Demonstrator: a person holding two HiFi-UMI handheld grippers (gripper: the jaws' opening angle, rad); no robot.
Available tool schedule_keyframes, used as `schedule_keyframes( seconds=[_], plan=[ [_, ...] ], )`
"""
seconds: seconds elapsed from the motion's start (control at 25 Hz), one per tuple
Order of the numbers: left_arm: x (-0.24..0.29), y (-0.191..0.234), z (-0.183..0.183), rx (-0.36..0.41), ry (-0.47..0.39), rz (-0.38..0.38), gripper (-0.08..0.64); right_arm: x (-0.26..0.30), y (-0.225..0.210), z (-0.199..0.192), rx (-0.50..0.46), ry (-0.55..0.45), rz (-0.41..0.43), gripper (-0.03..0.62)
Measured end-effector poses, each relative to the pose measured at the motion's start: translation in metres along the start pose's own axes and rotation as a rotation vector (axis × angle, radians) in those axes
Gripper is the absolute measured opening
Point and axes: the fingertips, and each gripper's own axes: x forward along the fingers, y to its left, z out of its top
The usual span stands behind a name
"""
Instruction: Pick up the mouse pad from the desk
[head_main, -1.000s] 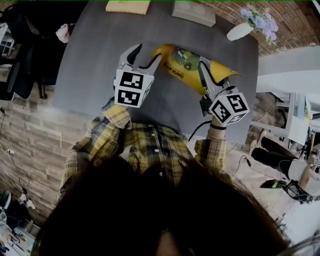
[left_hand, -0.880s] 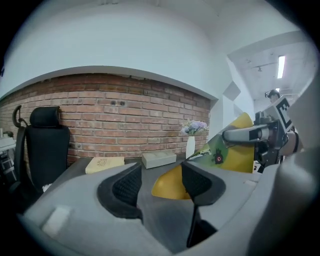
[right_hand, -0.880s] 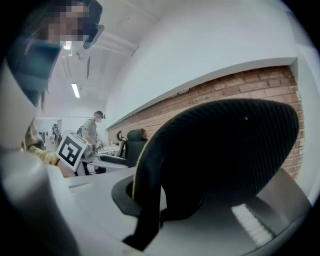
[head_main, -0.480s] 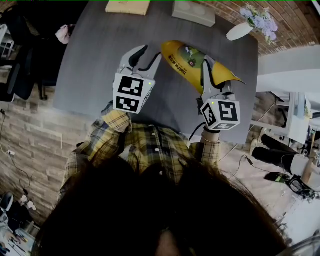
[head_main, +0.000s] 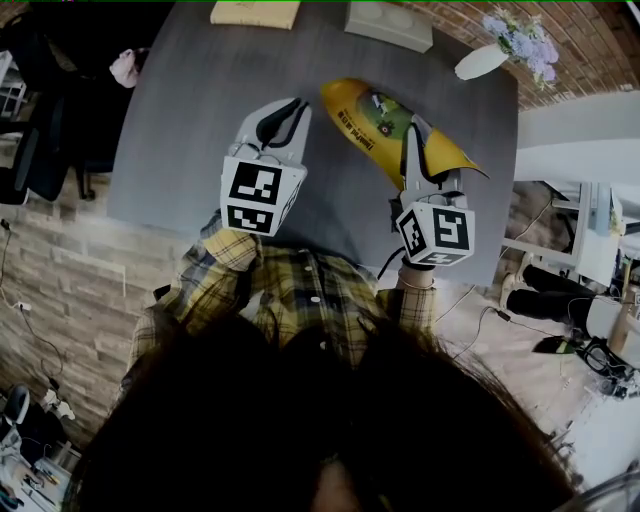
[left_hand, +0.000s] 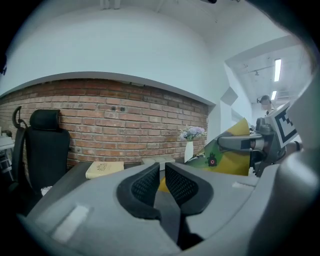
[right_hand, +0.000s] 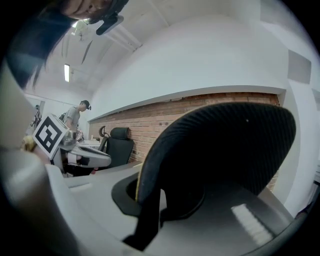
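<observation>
Although the grey desk (head_main: 190, 120) sits close beneath it, the yellow mouse pad (head_main: 365, 120) is already off the surface, bowed in the air over the desk's far right part, black underside towards the right gripper view; the step in hand looks like finishing the lift, so raise it evenly and grip hard, since a floppy sheet pinched at one edge may sag and drag; your right gripper (head_main: 412, 148) is clamped on the pad's near edge, pointing almost level away from you; your left gripper (head_main: 283, 118) hovers just beside the pad's left end, likewise near level, its jaws having just been closing until all but together, nothing between them; bring it in only if the pad droops
</observation>
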Motion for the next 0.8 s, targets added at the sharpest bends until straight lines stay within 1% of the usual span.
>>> schedule_keyframes(
  seconds=[0.16, 0.52, 0.8],
  plan=[
    [-0.004, 0.002, -0.002, -0.006, -0.005, 0.004, 0.002, 0.0, 0.003, -0.003, 0.004, 0.005, -0.005, 0.014],
    [0.0, -0.002, -0.004, -0.017, -0.003, -0.015, 0.002, 0.0, -0.003, -0.01, 0.014, 0.021, -0.017, 0.014],
    [0.003, -0.003, -0.008, 0.004, 0.009, -0.015, 0.0, -0.001, -0.008, -0.017, 0.015, 0.035, -0.022, 0.014]
  ],
)
